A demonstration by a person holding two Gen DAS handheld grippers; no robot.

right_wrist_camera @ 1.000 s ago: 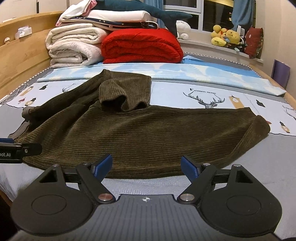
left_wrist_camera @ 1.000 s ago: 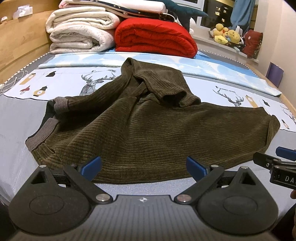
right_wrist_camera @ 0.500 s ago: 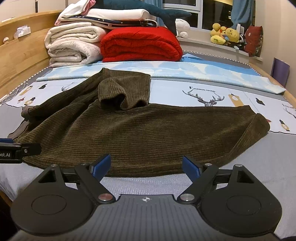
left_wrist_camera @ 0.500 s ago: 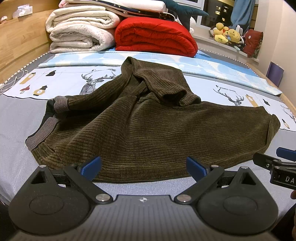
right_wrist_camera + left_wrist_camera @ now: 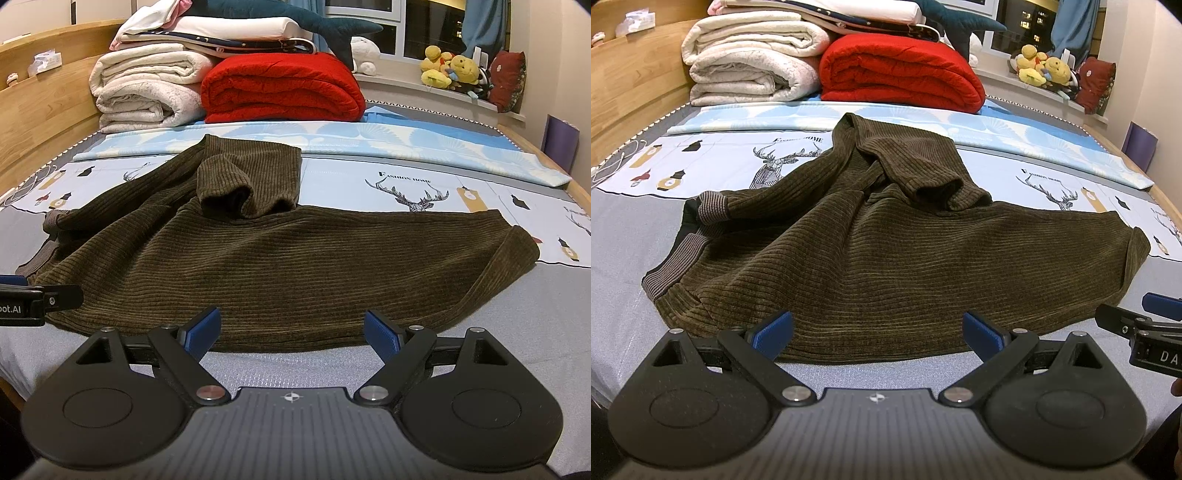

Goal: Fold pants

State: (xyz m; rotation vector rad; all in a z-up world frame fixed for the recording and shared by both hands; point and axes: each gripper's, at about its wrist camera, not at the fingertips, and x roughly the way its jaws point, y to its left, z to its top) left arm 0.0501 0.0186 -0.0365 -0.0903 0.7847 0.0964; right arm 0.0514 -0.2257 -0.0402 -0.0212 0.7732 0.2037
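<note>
Dark olive corduroy pants (image 5: 886, 254) lie spread on the bed, one leg stretched to the right, the other bunched and folded back at the far side (image 5: 916, 162); the ribbed grey waistband (image 5: 676, 269) is at the left. They also show in the right wrist view (image 5: 280, 258). My left gripper (image 5: 879, 334) is open and empty, just short of the pants' near edge. My right gripper (image 5: 291, 332) is open and empty at the same near edge, further right. Each gripper's tip shows at the edge of the other's view.
The bed sheet (image 5: 665, 166) is printed with deer. Folded white blankets (image 5: 750, 70) and a red quilt (image 5: 897, 74) are stacked at the far end. A wooden headboard (image 5: 44, 110) runs along the left. Stuffed toys (image 5: 450, 70) sit on the window sill.
Both grippers stay open and nearly still; the views shift only slightly toward the pants.
</note>
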